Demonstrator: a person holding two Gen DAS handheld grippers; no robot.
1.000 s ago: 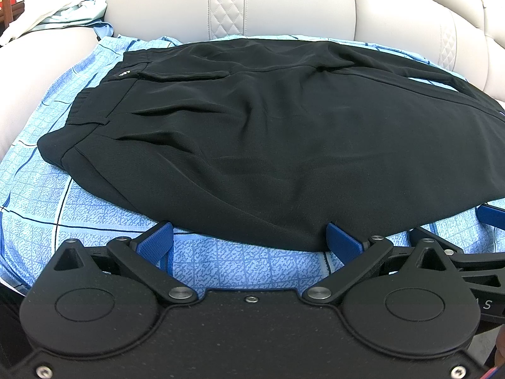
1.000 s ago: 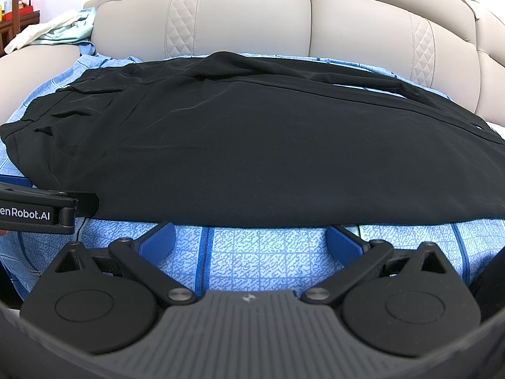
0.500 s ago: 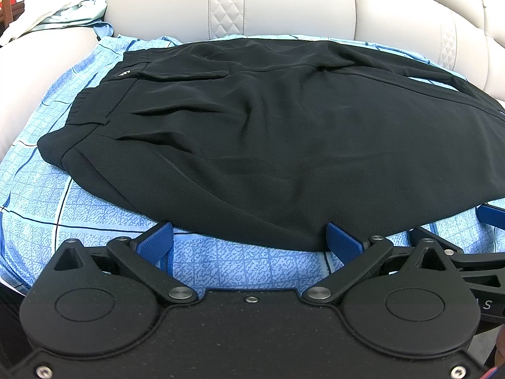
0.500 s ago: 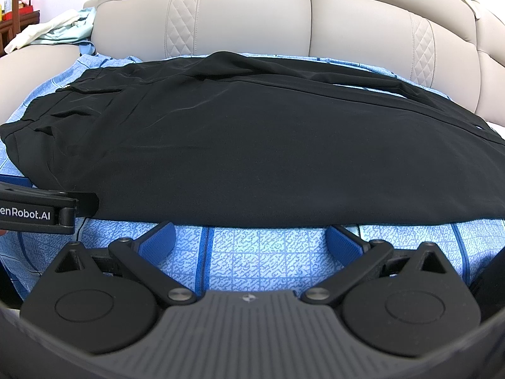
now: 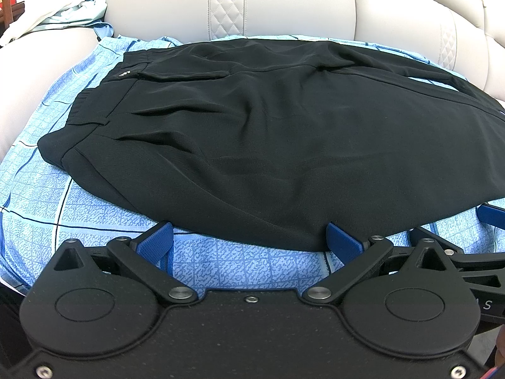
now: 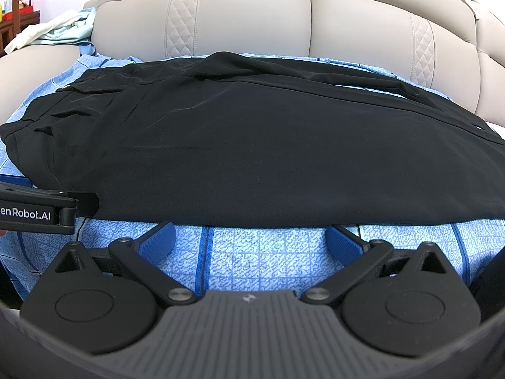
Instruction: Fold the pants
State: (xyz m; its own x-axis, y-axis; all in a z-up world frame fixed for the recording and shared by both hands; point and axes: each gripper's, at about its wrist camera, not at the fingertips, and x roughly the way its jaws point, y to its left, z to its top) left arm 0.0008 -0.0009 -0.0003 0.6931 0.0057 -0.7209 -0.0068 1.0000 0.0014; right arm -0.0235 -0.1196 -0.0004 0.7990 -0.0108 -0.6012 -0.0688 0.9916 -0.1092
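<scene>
Crosswise ahead of both wide-open, empty tongs lay the black pants (image 5: 284, 145) on the sofa's blue sheet (image 6: 258, 252), waistband left; left tongs (image 5: 249, 240) and right tongs (image 6: 251, 237) sat just short of the near edge.
</scene>
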